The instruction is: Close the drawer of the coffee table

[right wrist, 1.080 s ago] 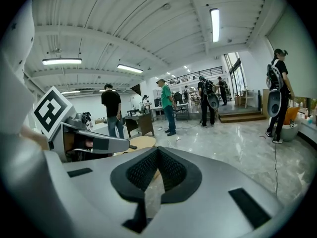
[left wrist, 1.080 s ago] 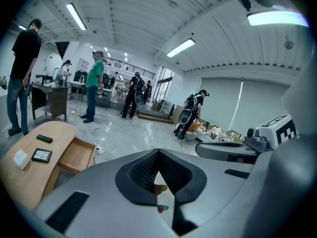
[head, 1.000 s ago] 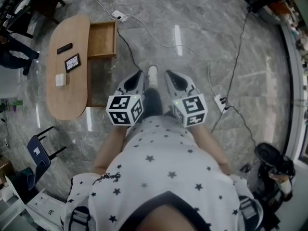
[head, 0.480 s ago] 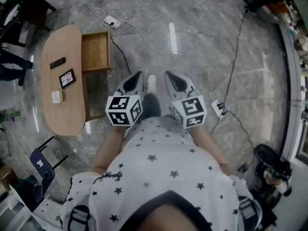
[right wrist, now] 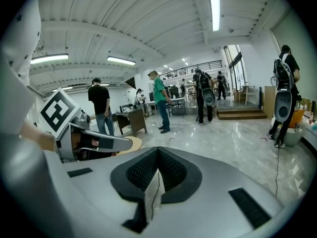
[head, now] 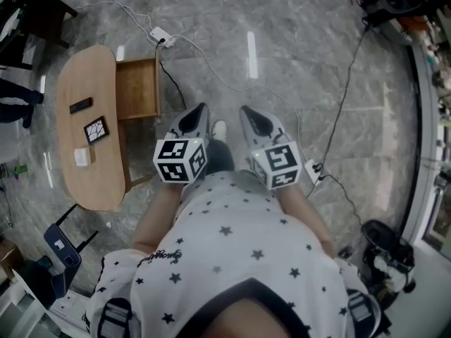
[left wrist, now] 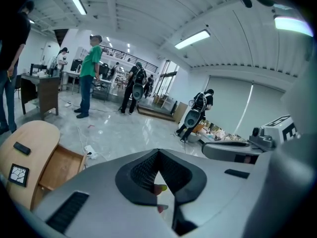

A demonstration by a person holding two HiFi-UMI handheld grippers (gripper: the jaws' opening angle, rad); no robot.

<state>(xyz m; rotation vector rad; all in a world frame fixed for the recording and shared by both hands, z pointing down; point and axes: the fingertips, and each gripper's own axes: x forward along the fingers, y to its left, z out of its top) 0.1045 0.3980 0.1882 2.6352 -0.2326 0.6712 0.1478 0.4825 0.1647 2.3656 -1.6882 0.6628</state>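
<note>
Right tool (right wrist: 156, 161), jaws together, above glossy marble floor (right wrist: 237, 138).

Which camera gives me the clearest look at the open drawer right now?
Head view: the drawer shows whole from above, pulled out from the coffee table. The left gripper view catches the drawer at an angle near the lower left edge. The right gripper view does not show it.

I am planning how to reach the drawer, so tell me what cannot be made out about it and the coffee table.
Handle of the drawer: too small in the head view; in the left gripper view the left gripper partly covers the drawer.
Three small things on the coffee table: too small to name, head view.
Right gripper view: left gripper hides the drawer.
</note>
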